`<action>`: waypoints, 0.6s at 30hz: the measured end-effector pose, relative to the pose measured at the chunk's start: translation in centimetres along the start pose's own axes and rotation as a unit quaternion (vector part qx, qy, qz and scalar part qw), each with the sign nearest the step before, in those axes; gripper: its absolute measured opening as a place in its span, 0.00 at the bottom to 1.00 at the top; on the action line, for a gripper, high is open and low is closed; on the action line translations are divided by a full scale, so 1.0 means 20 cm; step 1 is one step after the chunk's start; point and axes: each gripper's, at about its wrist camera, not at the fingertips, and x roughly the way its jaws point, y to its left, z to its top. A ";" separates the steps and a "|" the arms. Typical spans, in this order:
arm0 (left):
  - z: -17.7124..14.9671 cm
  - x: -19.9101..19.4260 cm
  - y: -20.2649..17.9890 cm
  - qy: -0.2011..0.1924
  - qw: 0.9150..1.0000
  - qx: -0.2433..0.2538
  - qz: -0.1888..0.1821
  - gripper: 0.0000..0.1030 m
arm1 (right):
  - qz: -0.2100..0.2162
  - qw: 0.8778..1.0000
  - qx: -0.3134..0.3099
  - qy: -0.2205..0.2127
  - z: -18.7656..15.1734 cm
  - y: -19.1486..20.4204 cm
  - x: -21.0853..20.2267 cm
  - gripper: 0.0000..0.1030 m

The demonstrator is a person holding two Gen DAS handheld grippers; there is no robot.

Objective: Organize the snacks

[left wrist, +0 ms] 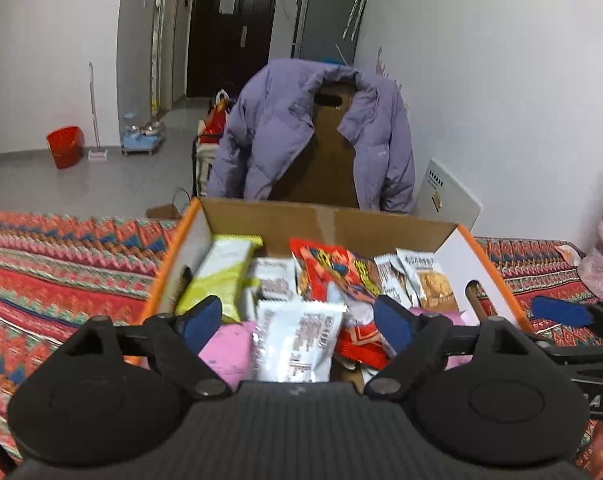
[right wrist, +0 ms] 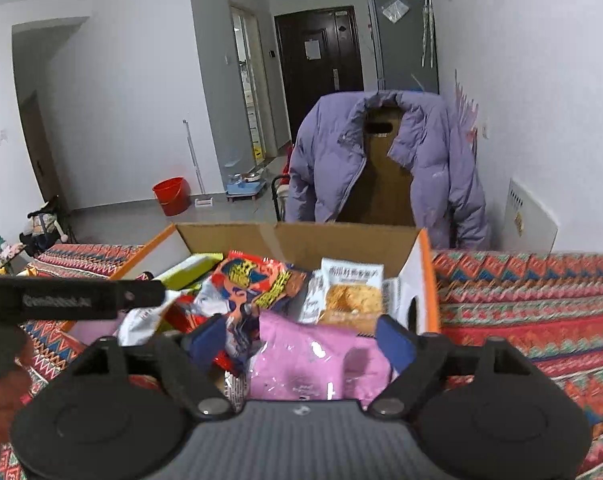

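A patterned cloth (left wrist: 61, 264) in red, orange and teal zigzags covers the surface, which spreads out on both sides of an open cardboard box (left wrist: 321, 220) with orange-edged white side walls. The box stands in the middle of that cloth, directly ahead of both cameras, its side walls cut with handle holes. Behind it a purple puffer jacket (left wrist: 285, 128) hangs over a brown chair back (left wrist: 329, 160), with a dark door (right wrist: 321, 60) and a grey fridge (right wrist: 405, 40) farther back and a red bucket (left wrist: 64, 146) on the floor by the wall.

The box is full of loose snack packets piled on one another. A pink bag (right wrist: 317, 364) lies nearest the right camera, between that tool's blue pads. Next to it, tilted, sits a red and blue printed packet (right wrist: 257, 280). A white wrapper with brown print (left wrist: 297, 340) stands roughly upright between the left tool's pads, and a yellow-green packet (left wrist: 221, 276) leans against the left wall. A packet showing a biscuit picture (left wrist: 429, 280) rests near the right wall (its lettering is too small to read).

The left hand-held gripper (left wrist: 297, 320) has its jaws spread wide over the near end of the box, the pads not pressing on the white wrapper between them. The right hand-held gripper (right wrist: 301, 344) is likewise spread apart above the pink bag, clamping nothing. In the right view the left tool's black body crosses the left edge, with part of a hand (right wrist: 5, 384) below it.
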 end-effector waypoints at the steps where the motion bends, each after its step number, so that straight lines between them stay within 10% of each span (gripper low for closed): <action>1: 0.02 -0.05 0.01 -0.003 1.000 0.001 0.002 0.83 | -0.001 1.000 -0.005 -0.002 0.01 0.00 -0.04 0.84; 18: -0.09 -0.67 0.01 -0.045 0.998 0.028 0.017 0.97 | -0.017 0.999 -0.030 -0.032 -0.03 0.11 -0.65 0.96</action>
